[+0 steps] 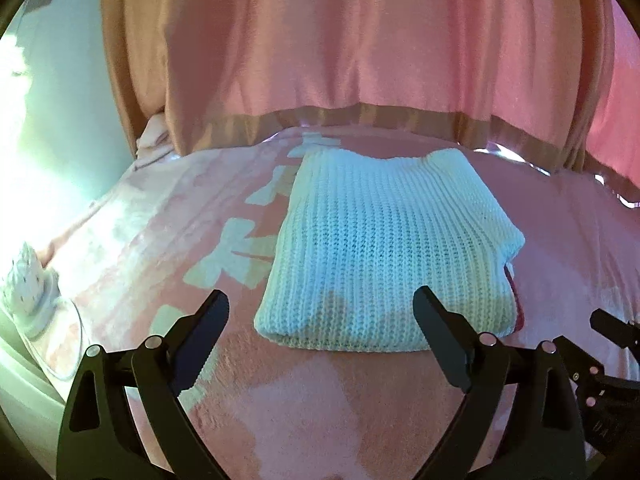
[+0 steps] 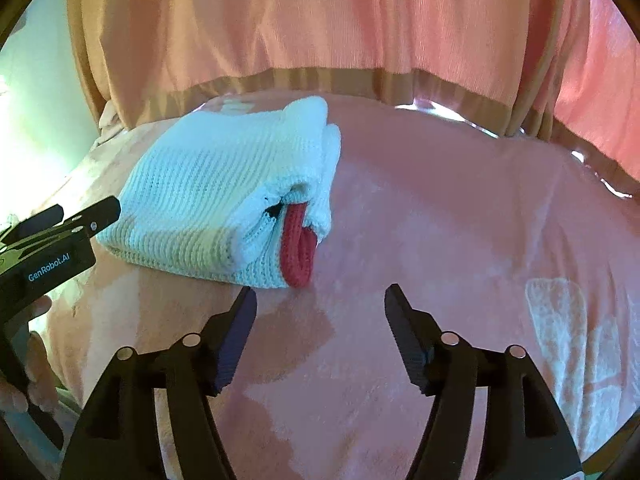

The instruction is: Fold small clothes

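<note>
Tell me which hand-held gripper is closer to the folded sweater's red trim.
The right hand-held gripper: its open fingers sit just short of the red knit trim on the folded white knit sweater. The left hand-held gripper, also open, faces the sweater's plain folded edge.

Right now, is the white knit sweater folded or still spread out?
Folded. The white knit sweater lies as a compact stacked rectangle on the pink blanket, layers and a red cuff showing at its side.
</note>
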The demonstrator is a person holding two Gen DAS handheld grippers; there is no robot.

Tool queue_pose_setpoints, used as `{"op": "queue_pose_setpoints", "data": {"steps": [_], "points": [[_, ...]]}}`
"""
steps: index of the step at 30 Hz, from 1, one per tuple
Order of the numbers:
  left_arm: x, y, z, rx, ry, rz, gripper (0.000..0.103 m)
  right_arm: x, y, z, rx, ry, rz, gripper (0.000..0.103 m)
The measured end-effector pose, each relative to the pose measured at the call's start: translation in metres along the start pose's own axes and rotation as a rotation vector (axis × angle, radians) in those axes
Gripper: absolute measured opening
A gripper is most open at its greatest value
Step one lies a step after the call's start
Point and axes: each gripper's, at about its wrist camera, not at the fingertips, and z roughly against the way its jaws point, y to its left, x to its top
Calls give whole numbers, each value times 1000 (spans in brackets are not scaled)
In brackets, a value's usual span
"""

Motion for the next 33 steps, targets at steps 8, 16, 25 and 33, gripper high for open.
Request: {"op": "queue_pose_setpoints", "data": {"steps": [8, 16, 25, 33], "points": [[-15, -11, -1, 25, -13, -41, 91, -1, -8, -9, -13, 12, -14, 68], [-18, -15, -1, 25, -24, -28, 91, -1, -10, -11, -13, 19, -22, 68], [-20, -17, 1, 34, -26, -36, 91, -2, -5, -10, -6, 15, -6, 68], [-20, -15, 1, 27, -17, -31, 91, -2, -4, -10, -7, 12, 2, 68]]}}
